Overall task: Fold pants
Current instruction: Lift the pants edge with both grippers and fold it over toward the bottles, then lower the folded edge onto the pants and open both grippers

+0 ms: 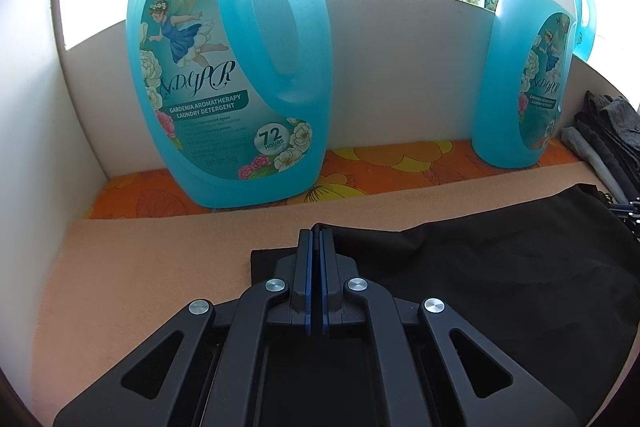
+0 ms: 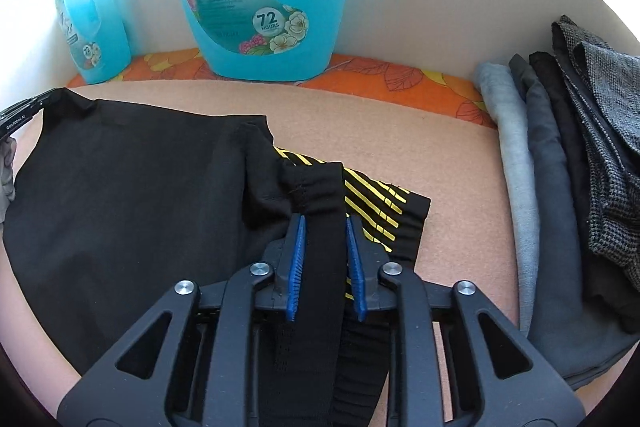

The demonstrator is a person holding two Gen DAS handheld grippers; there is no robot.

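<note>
The detergent jug [image 1: 228,75] reads "GARDENIA AROMATHERAPY LAUNDRY DETERGENT" and "72 HOURS".

Strong daylight pours in from behind the large detergent bottle [image 1: 228,67], and the window area above it burns out to plain white. The bottle's blue plastic glows where light passes through. Below the bottle the peach mat [image 1: 160,267] is evenly lit with soft, faint shadows, while the black pants [image 2: 140,187] lose nearly all fold detail. Both views bend strongly outward from the bottle, with dark rounded corners. Focus is sharp; the label text reads clearly
</note>
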